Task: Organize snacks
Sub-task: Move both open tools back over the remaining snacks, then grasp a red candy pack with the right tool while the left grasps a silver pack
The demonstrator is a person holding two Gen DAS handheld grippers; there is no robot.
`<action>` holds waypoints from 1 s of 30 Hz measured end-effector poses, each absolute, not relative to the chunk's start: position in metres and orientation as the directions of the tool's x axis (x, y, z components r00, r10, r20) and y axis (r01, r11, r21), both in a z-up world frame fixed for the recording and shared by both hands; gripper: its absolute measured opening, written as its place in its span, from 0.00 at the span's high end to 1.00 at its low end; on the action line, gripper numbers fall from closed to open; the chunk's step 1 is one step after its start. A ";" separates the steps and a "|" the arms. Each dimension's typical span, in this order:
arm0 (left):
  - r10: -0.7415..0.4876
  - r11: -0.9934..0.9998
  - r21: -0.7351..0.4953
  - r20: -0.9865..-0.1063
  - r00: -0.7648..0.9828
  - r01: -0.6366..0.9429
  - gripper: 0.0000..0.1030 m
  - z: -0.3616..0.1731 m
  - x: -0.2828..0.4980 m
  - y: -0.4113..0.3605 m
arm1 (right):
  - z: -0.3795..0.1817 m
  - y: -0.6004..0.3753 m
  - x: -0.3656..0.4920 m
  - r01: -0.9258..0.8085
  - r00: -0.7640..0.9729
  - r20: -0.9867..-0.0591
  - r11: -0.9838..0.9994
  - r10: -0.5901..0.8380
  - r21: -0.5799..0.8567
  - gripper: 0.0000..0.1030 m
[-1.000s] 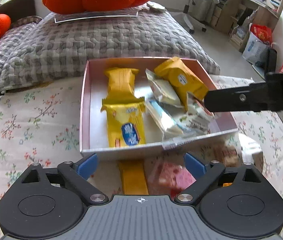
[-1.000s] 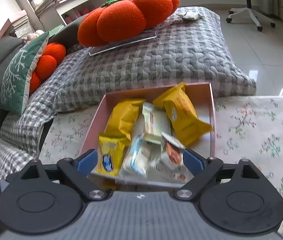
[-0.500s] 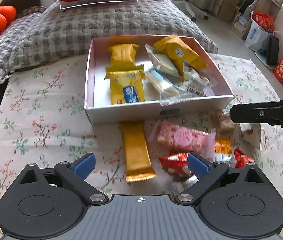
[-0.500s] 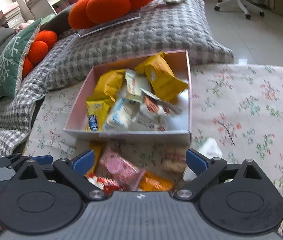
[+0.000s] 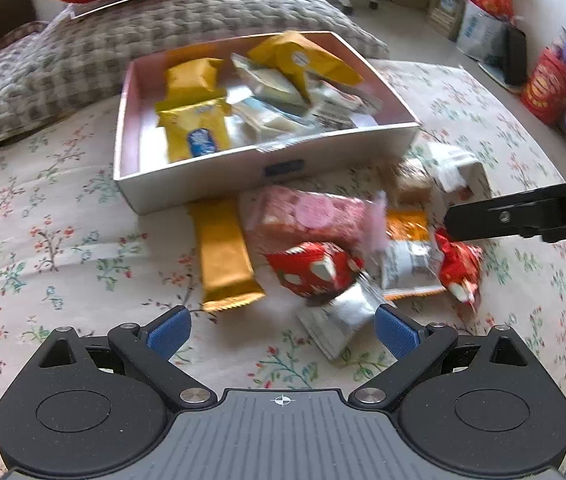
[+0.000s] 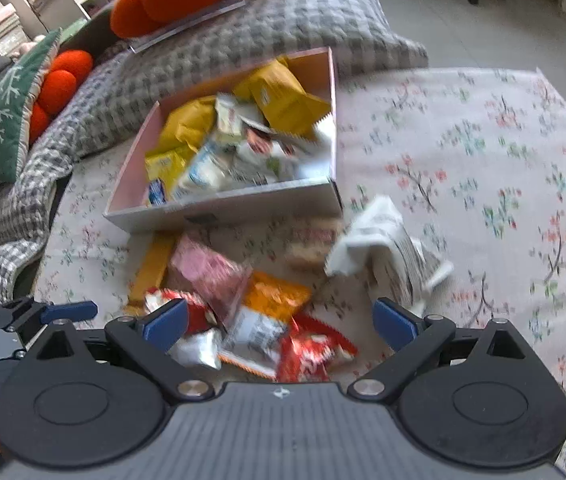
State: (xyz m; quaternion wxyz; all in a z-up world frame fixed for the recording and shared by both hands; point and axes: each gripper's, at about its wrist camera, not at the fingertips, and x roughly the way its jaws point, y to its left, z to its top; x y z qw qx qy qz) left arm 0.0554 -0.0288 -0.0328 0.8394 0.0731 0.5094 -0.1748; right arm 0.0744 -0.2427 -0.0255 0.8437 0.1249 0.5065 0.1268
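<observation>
Your right gripper (image 6: pixel 277 324), fingers just spread wide and empty, and your equally open, empty left gripper (image 5: pixel 283 328) have pulled back from the far pale-pink cardboard box (image 5: pixel 243 168) to the loose foil snack packets (image 5: pixel 315 268) heaped near it on the floral surface (image 5: pixel 63 248), so another pickup looks next.

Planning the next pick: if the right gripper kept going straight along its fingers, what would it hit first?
Probably the loose pile in front of the box: the right gripper, jaws open and empty, points at the white-and-orange packet beside the red wrapper. Depth is unclear.
</observation>
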 end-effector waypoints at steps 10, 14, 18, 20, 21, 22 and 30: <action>-0.261 0.881 -0.058 -0.887 0.381 0.470 0.06 -0.048 0.043 -0.046 | -0.046 -0.247 0.065 -0.082 0.361 -0.868 0.939 0.341 0.335 0.08; -0.291 0.859 -0.066 -0.879 0.378 0.509 0.12 -0.050 0.041 -0.050 | -0.054 -0.248 0.064 -0.076 0.330 -0.880 0.939 0.341 0.336 0.27; -0.311 0.834 -0.062 -0.874 0.374 0.549 0.19 -0.052 0.039 -0.055 | -0.055 -0.249 0.062 -0.089 0.329 -0.881 0.940 0.340 0.329 0.39; -0.321 0.821 -0.055 -0.868 0.379 0.568 0.25 -0.053 0.038 -0.056 | -0.054 -0.249 0.061 -0.096 0.327 -0.878 0.936 0.350 0.338 0.46; -0.323 0.817 -0.051 -0.866 0.382 0.574 0.26 -0.053 0.038 -0.057 | -0.054 -0.249 0.061 -0.099 0.326 -0.876 0.934 0.355 0.342 0.51; -0.325 0.813 -0.048 -0.864 0.384 0.580 0.30 -0.054 0.038 -0.058 | -0.054 -0.249 0.061 -0.102 0.327 -0.876 0.935 0.355 0.340 0.53; -0.364 0.770 -0.092 -0.875 0.317 0.632 0.53 -0.056 0.034 -0.063 | -0.052 -0.246 0.060 -0.139 0.335 -0.876 0.937 0.348 0.319 0.69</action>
